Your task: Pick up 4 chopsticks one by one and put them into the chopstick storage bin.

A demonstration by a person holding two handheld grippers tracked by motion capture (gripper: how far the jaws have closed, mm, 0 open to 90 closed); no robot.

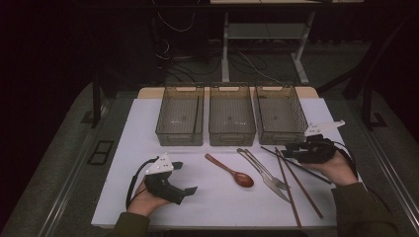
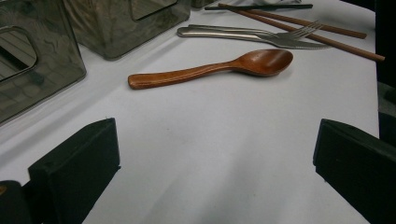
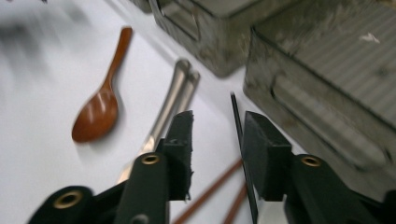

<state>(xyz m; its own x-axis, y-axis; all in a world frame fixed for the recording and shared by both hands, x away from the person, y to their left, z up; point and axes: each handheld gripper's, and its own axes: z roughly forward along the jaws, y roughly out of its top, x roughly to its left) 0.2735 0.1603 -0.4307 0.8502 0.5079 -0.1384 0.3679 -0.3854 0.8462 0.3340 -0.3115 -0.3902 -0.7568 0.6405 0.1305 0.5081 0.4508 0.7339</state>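
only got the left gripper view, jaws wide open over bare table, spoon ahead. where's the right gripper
Observer: The right gripper is low over the chopsticks' far ends, just in front of the right bin.
Operator: holding anything
Observer: Not yet. The black chopstick runs between its jaws, close along one of them, with a clear gap to the other.
Operator: how many bins, i count two
Observer: Three bins stand in a row along the far side.
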